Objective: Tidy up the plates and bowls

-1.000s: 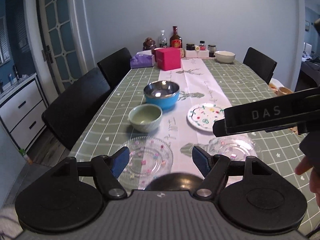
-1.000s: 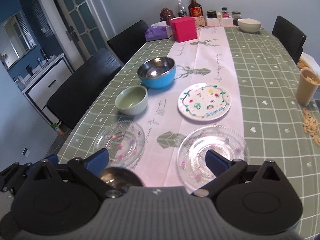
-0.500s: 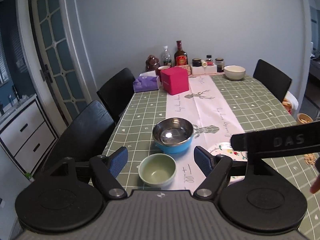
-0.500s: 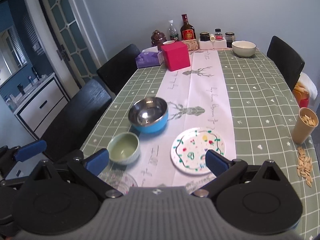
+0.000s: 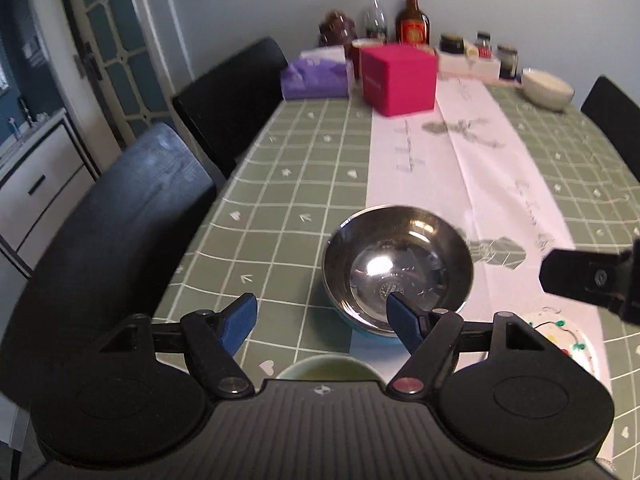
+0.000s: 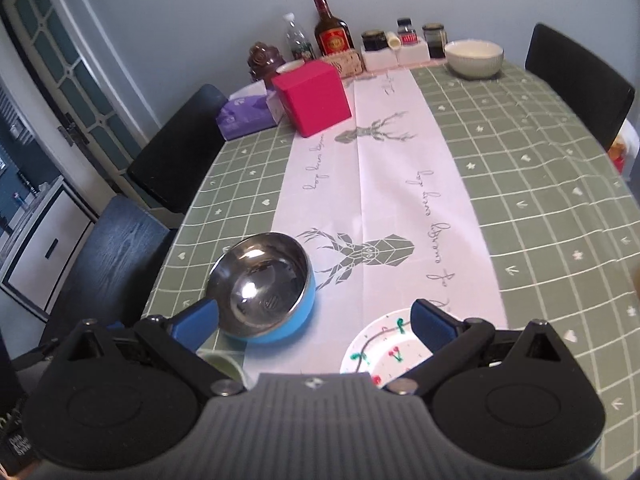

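Observation:
A steel bowl with a blue outside (image 5: 396, 264) (image 6: 264, 284) stands on the green checked tablecloth (image 5: 304, 168). My left gripper (image 5: 320, 306) hovers just before it, jaws wide apart and closing a little, nothing between them. Its right fingertip (image 5: 396, 308) overlaps the bowl's near rim in the picture. A pale green bowl (image 5: 328, 368) (image 6: 224, 364) peeks out under both grippers. My right gripper (image 6: 312, 312) is open and holds nothing, between the steel bowl and a painted plate (image 6: 384, 352) (image 5: 568, 340). A white bowl (image 6: 474, 56) sits at the far end.
A pink box (image 6: 316, 96), a purple tissue box (image 6: 244, 114), bottles and jars (image 6: 332, 36) crowd the table's far end. Black chairs (image 5: 120, 232) (image 6: 576, 76) line both long sides. The white runner (image 6: 380, 184) lies bare down the middle.
Both grippers have moved forward along the table. The two glass plates have dropped out of view, and the steel bowl and painted plate now sit close under the fingertips.

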Demonstrator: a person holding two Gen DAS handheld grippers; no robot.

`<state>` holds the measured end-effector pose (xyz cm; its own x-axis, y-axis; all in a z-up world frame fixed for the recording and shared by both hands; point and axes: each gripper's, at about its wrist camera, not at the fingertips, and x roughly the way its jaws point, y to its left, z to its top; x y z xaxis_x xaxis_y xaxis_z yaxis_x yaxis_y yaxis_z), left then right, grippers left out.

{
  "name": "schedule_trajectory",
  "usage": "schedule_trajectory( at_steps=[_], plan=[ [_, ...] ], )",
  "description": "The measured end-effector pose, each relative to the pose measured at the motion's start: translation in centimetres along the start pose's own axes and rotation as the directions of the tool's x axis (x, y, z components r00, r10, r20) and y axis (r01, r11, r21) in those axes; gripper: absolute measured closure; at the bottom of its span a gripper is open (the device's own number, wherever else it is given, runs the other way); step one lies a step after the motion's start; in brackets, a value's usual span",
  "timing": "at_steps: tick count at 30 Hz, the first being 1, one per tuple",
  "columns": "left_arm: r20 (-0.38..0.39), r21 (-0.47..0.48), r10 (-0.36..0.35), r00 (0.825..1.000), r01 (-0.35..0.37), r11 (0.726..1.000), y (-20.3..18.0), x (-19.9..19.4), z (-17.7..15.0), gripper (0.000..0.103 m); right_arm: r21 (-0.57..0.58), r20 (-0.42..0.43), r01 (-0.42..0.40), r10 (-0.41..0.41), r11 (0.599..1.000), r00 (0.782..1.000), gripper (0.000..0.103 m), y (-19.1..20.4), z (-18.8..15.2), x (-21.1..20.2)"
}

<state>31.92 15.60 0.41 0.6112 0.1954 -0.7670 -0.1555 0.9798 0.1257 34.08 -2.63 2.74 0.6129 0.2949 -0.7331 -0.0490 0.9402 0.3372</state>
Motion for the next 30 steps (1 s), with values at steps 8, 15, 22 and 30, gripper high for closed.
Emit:
schedule_trajectory(
  at_steps=[8, 15, 22, 30],
  plan=[
    [-0.099, -0.013, -0.037, 0.994, 0.036, 0.999, -0.4, 6.5, 0.6, 0.024, 0.015, -0.069, 0.068, -0.066, 0.998, 0.995, 0.015, 1.1, 0.7, 7.9],
    [-0.157, -0.034, -0.045, 0.986, 0.041, 0.999, -0.2, 9.4, 0.5, 0.046, -0.025, -0.112, 0.118, -0.121, 0.993, 0.986, 0.028, 2.3, -0.1, 12.1],
    [-0.131, 0.021, -0.031, 0.991, 0.034, 0.999, -1.0, 9.7, 0.6, 0.073, 0.007, -0.142, 0.139, -0.136, 0.990, 0.980, 0.061, 2.1, -0.7, 13.8],
    [-0.094, 0.011, -0.053, 0.994, 0.054, 0.998, -1.4, 8.9, 0.9, 0.087, 0.050, -0.138, 0.142, -0.134, 0.989, 0.981, 0.093, 1.8, -0.5, 13.7]
  ],
)
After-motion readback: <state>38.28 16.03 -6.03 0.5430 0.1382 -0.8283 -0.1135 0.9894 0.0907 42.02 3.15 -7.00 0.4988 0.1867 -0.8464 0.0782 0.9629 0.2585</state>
